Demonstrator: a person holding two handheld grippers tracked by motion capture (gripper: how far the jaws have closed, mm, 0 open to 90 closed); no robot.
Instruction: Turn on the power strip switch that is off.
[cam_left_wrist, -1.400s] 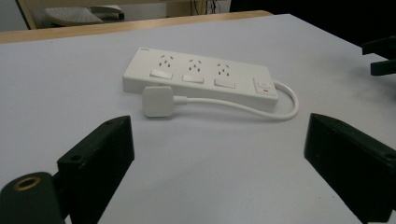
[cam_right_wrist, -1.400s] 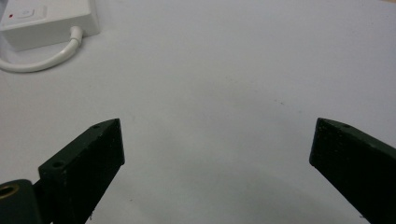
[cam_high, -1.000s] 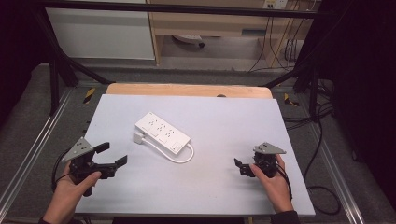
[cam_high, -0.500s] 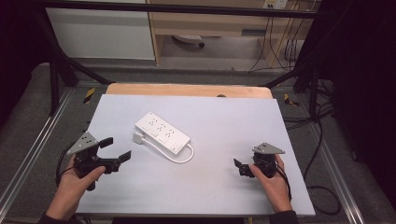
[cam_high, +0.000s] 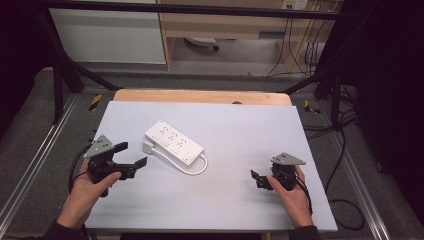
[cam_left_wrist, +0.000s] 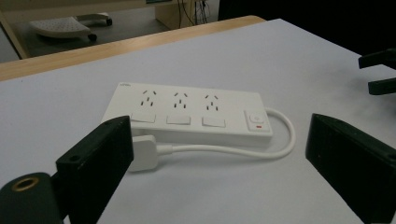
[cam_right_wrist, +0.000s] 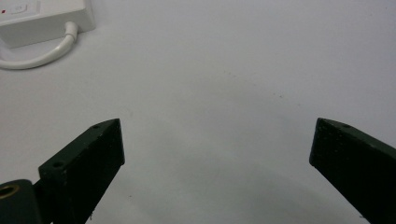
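Note:
A white power strip (cam_high: 174, 142) lies slantwise on the white table, left of centre. Its short cable (cam_high: 196, 170) loops back along its near side to a white plug (cam_high: 148, 148). My left gripper (cam_high: 132, 154) is open, just left of the plug, jaws pointing at the strip. In the left gripper view the strip (cam_left_wrist: 187, 109) and plug (cam_left_wrist: 142, 151) lie between the wide-apart jaws of the left gripper (cam_left_wrist: 217, 128). My right gripper (cam_high: 256, 179) is open near the front right, holding nothing. In the right gripper view, the right gripper (cam_right_wrist: 217, 128) spans bare table, with the strip's corner (cam_right_wrist: 44, 18) far left.
The white table top (cam_high: 250, 125) has a wooden strip (cam_high: 200, 96) along its far edge. Metal rails (cam_high: 30, 165) run along both sides. Cables (cam_high: 345, 150) trail on the floor at the right. A cabinet and shelving stand beyond the table.
My left gripper has moved forward and to the right, toward the power strip's plug. The right gripper and the strip have stayed put.

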